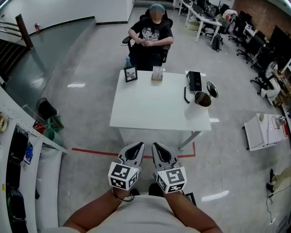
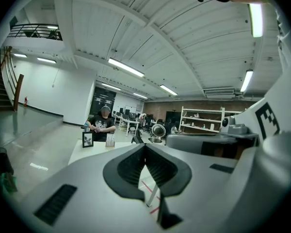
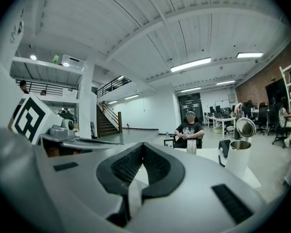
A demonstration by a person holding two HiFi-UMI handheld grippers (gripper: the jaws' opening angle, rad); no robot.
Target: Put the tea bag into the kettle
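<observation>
A white kettle (image 1: 196,108) stands with its lid (image 1: 212,89) flipped open at the right edge of the white table (image 1: 150,106). It also shows in the right gripper view as the kettle (image 3: 237,159). A small rack of tea bags (image 1: 157,74) sits at the table's far edge, seen again as the rack (image 3: 191,146). My left gripper (image 1: 138,146) and right gripper (image 1: 155,146) hang side by side short of the table's near edge, close to my body. Both are shut with nothing between the jaws, as the left gripper (image 2: 145,147) and right gripper (image 3: 143,147) show.
A small picture frame (image 1: 131,74) stands at the far left of the table. A black kettle base (image 1: 194,80) lies behind the kettle. A person (image 1: 151,33) sits beyond the table. Red tape (image 1: 94,152) marks the floor, and shelving (image 1: 19,144) runs along my left.
</observation>
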